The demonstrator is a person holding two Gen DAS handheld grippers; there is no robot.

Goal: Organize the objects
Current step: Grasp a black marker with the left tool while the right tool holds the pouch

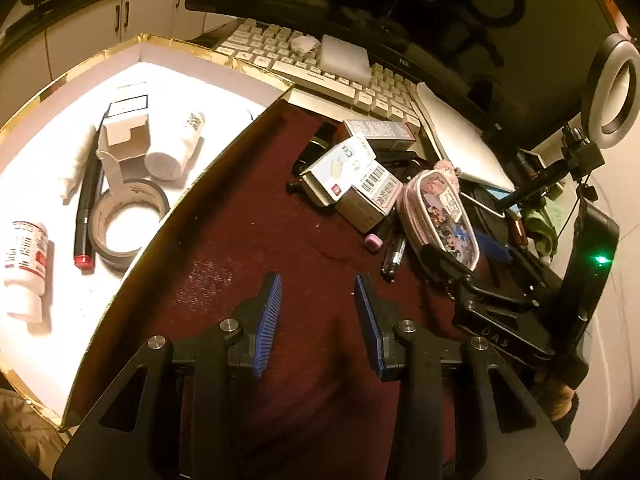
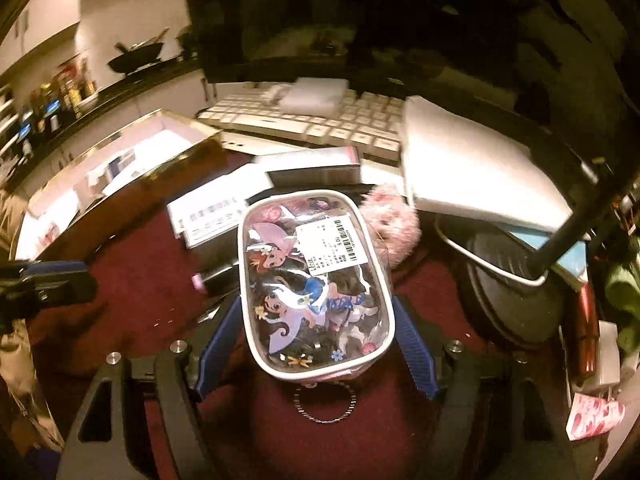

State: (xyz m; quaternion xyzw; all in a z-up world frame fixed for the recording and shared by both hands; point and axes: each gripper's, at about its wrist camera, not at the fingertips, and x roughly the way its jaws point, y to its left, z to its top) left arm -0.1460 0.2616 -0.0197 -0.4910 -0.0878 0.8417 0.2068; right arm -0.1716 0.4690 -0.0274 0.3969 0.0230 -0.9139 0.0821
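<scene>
- Clear cartoon-printed pouch (image 2: 312, 288) lies between the spread fingers of the right gripper (image 2: 318, 320), pads apparently not pressing.
- Left gripper (image 1: 318, 292) hovers part-open, empty, over maroon tabletop (image 1: 240, 240).

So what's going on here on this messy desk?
A person is tidying desk clutter with two handheld grippers. The right gripper stands open around a clear cartoon pouch on the red cloth, not clamped yet. The left gripper hovers open and empty. Bottles, a marker and tape already lie in the gold-edged box.
</scene>
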